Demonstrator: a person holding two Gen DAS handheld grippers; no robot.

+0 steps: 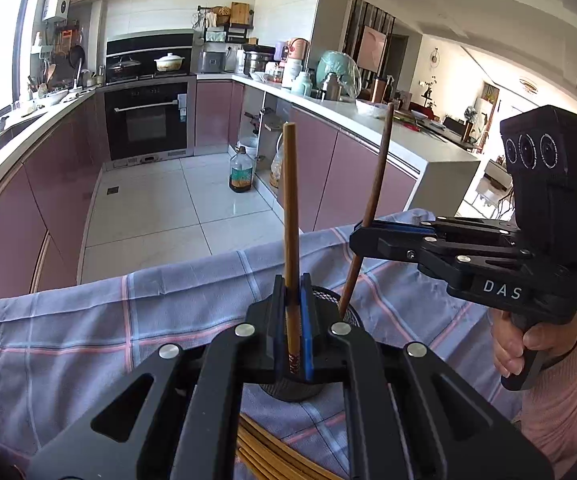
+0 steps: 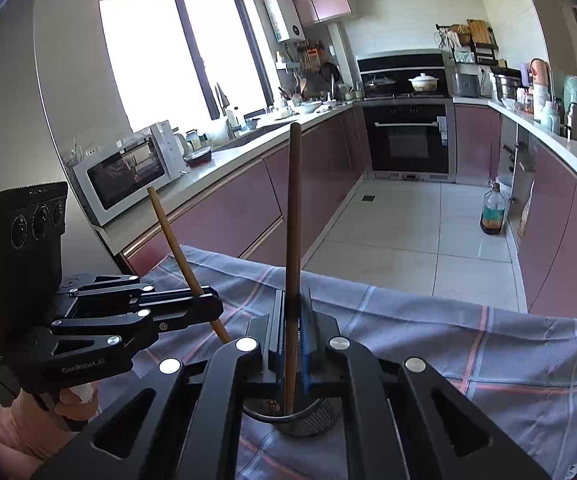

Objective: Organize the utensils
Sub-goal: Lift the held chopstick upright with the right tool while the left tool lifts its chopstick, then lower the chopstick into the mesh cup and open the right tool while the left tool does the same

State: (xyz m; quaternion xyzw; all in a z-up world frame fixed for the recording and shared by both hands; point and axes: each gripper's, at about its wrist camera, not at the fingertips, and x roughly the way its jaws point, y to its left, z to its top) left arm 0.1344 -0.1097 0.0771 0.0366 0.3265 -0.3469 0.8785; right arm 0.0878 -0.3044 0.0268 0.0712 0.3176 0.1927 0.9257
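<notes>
Two chopsticks in hand, one per gripper, both over the black mesh holder.

Left gripper: jaws closed on the lighter chopstick, held near upright, its patterned lower end between the blue pads just above the holder's rim. Not clear whether the tip is inside the cup yet.

Right gripper: jaws closed on the darker chopstick, tilted. In the right wrist view its lower end is already below the rim of the holder.

The holder stands on a checked cloth covering the table. A bundle of further chopsticks lies flat on the cloth, near the left gripper's base.

Progress, as judged: early to middle. The two held sticks are at or in the holder but neither is released. The pile on the cloth remains to be moved. Whether the holder already contains other sticks cannot be told; the grippers hide most of it.

Kitchen counters and an oven lie beyond, well apart.
</notes>
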